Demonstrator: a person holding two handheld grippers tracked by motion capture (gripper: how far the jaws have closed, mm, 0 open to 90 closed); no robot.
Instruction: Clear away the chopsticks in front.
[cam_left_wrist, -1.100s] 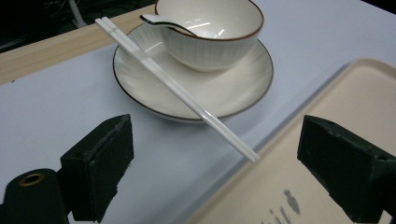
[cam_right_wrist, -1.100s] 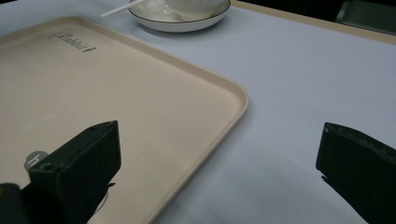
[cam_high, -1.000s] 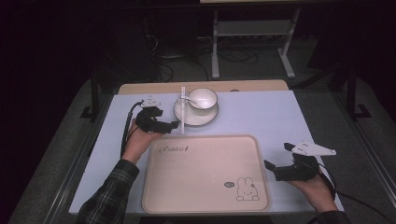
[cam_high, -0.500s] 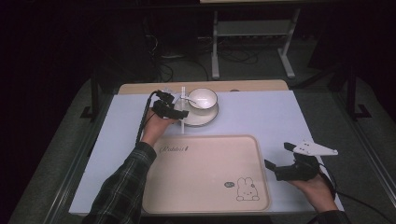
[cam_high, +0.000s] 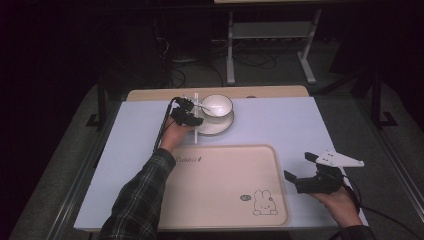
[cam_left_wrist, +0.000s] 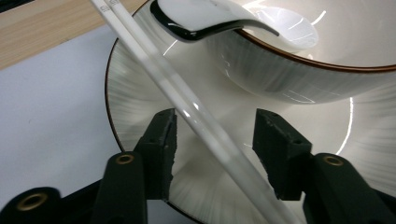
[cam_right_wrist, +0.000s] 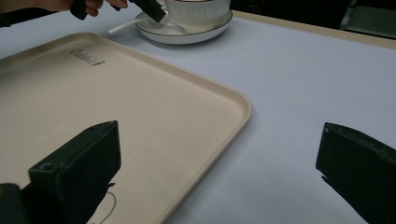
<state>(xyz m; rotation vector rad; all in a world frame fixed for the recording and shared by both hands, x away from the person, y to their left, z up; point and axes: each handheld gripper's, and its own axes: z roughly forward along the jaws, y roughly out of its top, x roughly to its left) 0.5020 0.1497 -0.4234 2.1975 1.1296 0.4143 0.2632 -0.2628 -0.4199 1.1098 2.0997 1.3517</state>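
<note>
Nearest, right gripper (cam_high: 303, 170) low over the table's near right edge, jaws spread wide, nothing between them, just beside the right rim of the beige tray (cam_high: 280, 190). Farther in, left gripper (cam_left_wrist: 215, 135) reaching over the saucer (cam_left_wrist: 140, 93), jaws parted on either side of the white chopsticks (cam_left_wrist: 187, 105). Chopsticks running diagonally through the gap, nearer the left jaw, not yet pinched. Resting across the saucer's left side, one end sticking out toward the tray (cam_right_wrist: 122, 26). Just beyond, ribbed white bowl (cam_left_wrist: 303, 70) sitting on the saucer, white ceramic spoon (cam_left_wrist: 219, 18) lying in it with its handle over the rim.
</note>
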